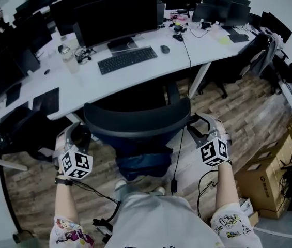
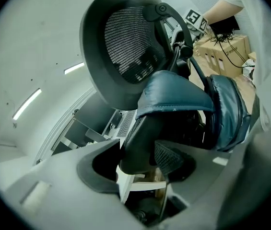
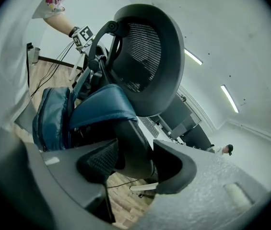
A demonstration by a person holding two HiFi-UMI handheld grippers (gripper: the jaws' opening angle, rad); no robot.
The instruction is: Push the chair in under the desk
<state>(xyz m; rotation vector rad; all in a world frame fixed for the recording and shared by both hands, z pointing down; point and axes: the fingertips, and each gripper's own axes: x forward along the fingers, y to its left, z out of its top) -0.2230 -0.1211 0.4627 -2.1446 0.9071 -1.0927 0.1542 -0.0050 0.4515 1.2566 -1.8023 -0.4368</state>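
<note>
Chair place: the chair [image 1: 135,122] stands in front of the white desk [image 1: 83,82], between the two grippers. Its back is just outside the desk edge, on the person's side.
Chair way: it faces the desk. Its back is turned to the person.
Chair long side: the wide top of the backrest [image 1: 135,115] runs from left to right, along the desk edge.
Chair look: it is black. The backrest is round at the top, with a thick rim and a see-through net in the middle. A blue padded thing [image 1: 141,161] sits low down, under the backrest.
Left gripper: the left gripper [image 1: 72,138] is at the chair's left side. Its jaws are clamped on the left armrest [image 2: 137,143], which is dark and fills the gap between the pads.
Right gripper: the right gripper [image 1: 201,130] is at the chair's right side. Its jaws squeeze the right armrest [image 3: 134,138] the same way.
On the desk: a black keyboard [image 1: 127,60] and a mouse [image 1: 165,49] lie in front of a big dark screen [image 1: 117,17].
Floor: brown wood boards [image 1: 239,112].
Near by: brown boxes [image 1: 262,177] stand to the right of the person.
</note>
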